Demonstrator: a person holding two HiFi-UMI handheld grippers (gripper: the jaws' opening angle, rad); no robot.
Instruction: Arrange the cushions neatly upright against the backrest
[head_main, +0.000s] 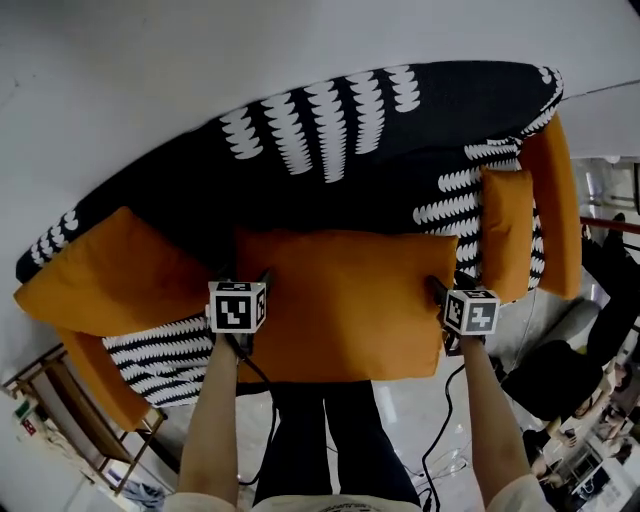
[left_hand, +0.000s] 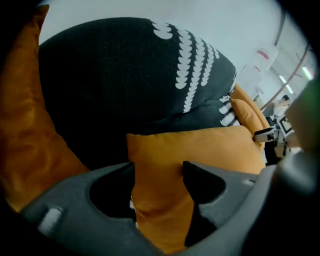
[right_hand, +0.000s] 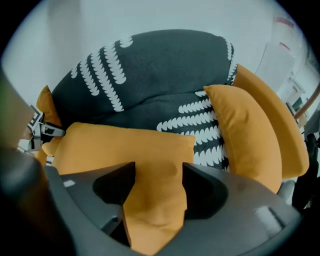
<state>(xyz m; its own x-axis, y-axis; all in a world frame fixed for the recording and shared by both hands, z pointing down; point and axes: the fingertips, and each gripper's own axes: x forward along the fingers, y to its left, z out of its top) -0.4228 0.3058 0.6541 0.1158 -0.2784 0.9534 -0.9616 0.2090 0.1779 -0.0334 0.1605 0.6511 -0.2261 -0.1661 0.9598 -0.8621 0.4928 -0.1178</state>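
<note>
Left hand-held gripper (left_hand: 159, 169) and right hand-held gripper (right_hand: 159, 169), unclenched, straddle the orange cushion (head_main: 345, 300) on the black sofa (head_main: 200, 195).

Head overhead, gripper views close, sharing cushion (head_main: 345, 300)

Dim even light, dark fisheye edges, soft foreground

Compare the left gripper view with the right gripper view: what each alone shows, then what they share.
Left only: the left tool astride the left corner of the middle cushion, plus the broad face of the left cushion. Right only: the right tool astride that cushion's right corner, plus the broad face of the right cushion. Shared: the middle cushion, the patterned backrest, a far glimpse of the opposite cushion.
</note>
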